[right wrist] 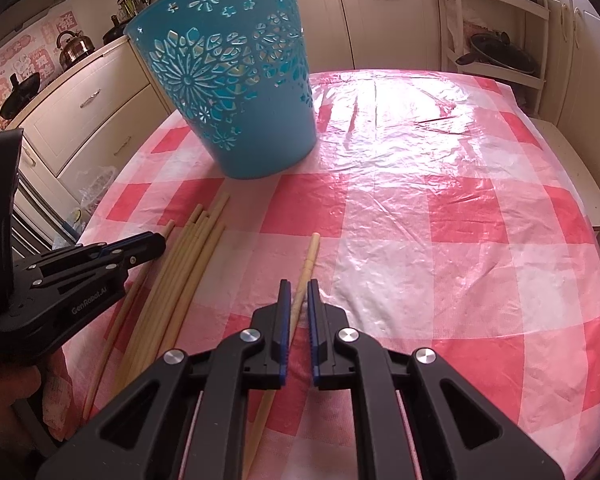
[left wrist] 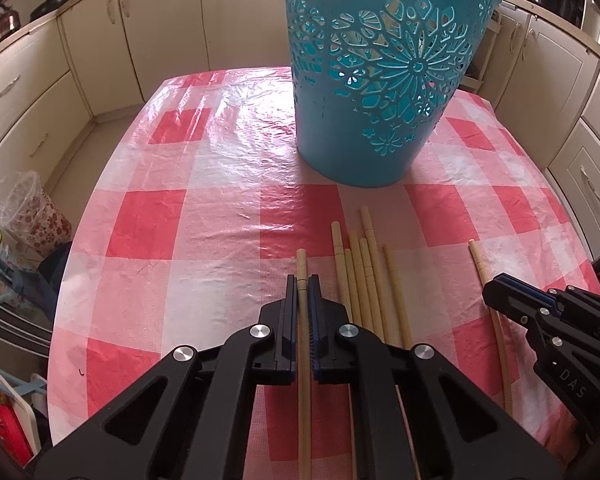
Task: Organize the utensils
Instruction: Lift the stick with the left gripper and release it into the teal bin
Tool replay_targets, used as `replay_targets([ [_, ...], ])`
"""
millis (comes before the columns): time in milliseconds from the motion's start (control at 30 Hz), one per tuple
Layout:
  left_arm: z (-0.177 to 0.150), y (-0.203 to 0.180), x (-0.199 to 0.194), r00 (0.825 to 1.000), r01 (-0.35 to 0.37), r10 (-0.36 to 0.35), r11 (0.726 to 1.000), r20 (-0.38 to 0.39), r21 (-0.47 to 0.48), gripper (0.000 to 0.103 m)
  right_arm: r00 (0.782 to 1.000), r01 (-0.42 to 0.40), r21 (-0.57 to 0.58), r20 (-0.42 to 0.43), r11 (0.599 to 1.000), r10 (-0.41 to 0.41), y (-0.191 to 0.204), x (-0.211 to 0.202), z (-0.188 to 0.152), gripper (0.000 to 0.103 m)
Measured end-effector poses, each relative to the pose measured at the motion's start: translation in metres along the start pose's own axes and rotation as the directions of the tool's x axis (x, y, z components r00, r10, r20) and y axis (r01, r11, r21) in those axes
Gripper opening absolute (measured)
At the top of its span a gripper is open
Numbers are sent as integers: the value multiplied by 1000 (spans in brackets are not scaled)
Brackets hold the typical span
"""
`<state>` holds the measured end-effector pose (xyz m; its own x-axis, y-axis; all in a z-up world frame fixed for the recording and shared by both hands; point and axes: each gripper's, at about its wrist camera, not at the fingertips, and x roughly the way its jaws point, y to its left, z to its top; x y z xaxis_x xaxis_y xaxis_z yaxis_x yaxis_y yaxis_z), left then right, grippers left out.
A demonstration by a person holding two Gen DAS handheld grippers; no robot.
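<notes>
Chopsticks gripped, basket waiting

My left gripper [left wrist: 303, 288] and right gripper [right wrist: 299, 292] each pinch one chopstick [left wrist: 302, 268] (five loose); next, lift into the blue basket [left wrist: 380, 80].

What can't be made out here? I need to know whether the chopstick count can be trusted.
- Blue basket interior: both views, walls hide contents.
- Chopstick bundle near ends: left wrist view, left gripper covers them.
- Right gripper's chopstick: lower end cut off.
</notes>
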<state>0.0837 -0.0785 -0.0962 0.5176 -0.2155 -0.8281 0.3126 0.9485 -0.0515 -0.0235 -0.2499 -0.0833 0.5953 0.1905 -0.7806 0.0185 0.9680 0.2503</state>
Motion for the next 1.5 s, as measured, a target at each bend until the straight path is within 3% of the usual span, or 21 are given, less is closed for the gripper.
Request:
replay_targets([
  [367, 10, 12, -56, 991, 52, -46, 998, 123, -47, 5, 1000, -5, 6, 1, 1000, 5, -1, 0, 1, 9],
  [533, 17, 8, -90, 974, 108, -97, 993, 206, -46, 5, 1000, -5, 6, 1, 1000, 5, -1, 0, 0, 9],
  [633, 27, 8, -121, 942, 183, -161, 982, 295, -48, 5, 1000, -5, 7, 2, 1000, 5, -1, 0, 1, 9],
  [767, 54, 5, -163, 876, 254, -216, 967, 431, -32, 5, 1000, -11, 1, 3, 1000, 11, 0, 0, 1, 12],
  [867, 81, -3, -186, 820, 280, -236, 960, 521, -6, 5, 1000, -11, -8, 4, 1000, 11, 2, 0, 1, 15],
  [967, 106, -14, -193, 781, 285, -243, 958, 575, 18, 5, 1000, -17, -4, 5, 1000, 17, 2, 0, 1, 15],
  [1233, 171, -26, -174, 709, 293, -197, 956, 678, -28, 5, 999, -32, -4, 6, 999, 32, 2, 1, 1, 20],
  [1500, 208, -30, -146, 658, 282, -145, 957, 739, -63, 5, 999, -48, 5, 8, 999, 48, 1, 2, 1, 21],
])
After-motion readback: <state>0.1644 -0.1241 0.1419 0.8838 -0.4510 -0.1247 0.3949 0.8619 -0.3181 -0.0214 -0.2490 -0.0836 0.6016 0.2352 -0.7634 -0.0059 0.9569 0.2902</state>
